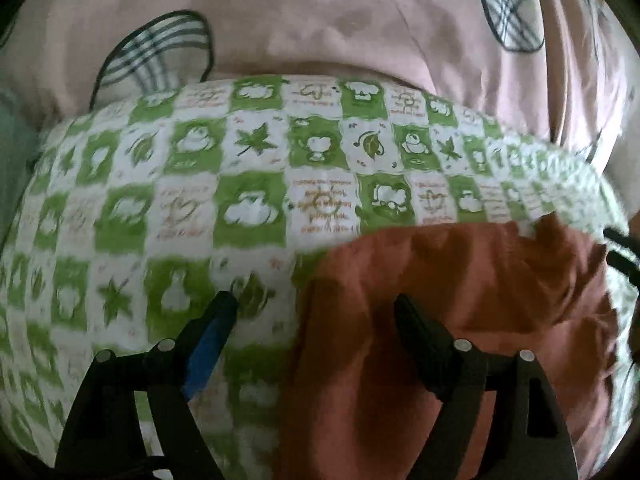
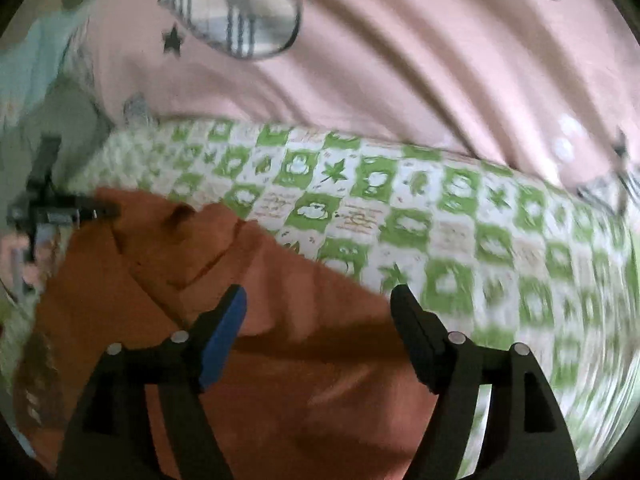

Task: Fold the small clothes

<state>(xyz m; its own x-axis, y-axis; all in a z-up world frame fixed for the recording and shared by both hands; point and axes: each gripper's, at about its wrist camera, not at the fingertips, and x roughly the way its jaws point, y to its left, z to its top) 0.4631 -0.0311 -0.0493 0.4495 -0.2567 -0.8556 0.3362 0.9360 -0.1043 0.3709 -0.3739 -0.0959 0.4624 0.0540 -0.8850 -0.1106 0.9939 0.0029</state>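
Beneath both my grippers lies one green-checked quilt over pink bedding. One orange garment sits rumpled at the quilt's near edge. Left gripper and right gripper both gape, holding nothing.

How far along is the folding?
Early or midway. The orange garment lies on the green checked cloth, creased and bunched near its top edge, not yet a neat fold. Both the left gripper and right gripper are open above it, holding nothing. Folding remains.
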